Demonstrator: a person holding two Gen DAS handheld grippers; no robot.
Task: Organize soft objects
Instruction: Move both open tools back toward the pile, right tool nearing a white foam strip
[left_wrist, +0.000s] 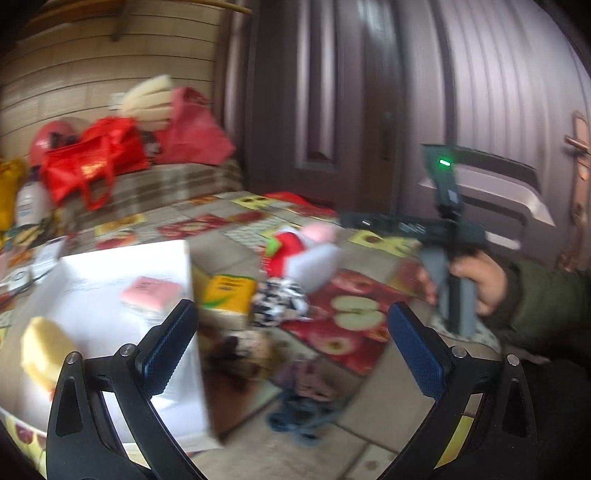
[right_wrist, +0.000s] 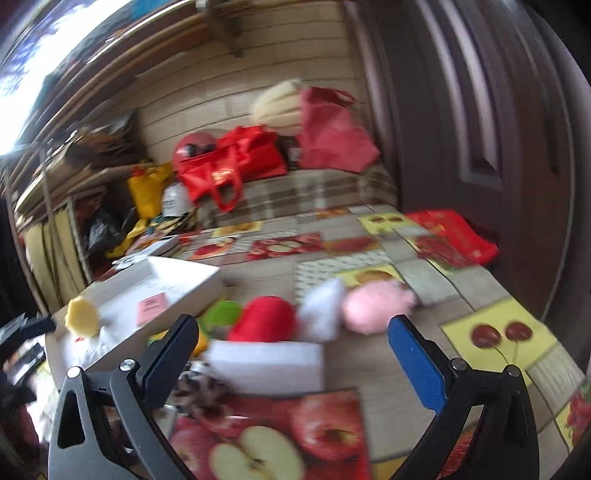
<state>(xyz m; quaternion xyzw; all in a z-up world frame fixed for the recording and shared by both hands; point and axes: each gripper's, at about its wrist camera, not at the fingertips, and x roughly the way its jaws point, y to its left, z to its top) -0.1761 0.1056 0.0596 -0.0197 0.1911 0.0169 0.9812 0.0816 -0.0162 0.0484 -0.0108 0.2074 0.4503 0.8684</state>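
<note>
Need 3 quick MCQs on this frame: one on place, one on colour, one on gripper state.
1. Where is the yellow sponge?
A. in the white box
B. on the red bag
C. on the floor

2. What colour is the plush toy right of the white sponge?
A. blue
B. pink
C. black

3. How is the left gripper?
A. shut on a sponge
B. shut empty
C. open

Key: 1 A, it lies inside the box walls; 2 B, plainly pink; 3 C, its fingers stand wide apart with nothing between.
</note>
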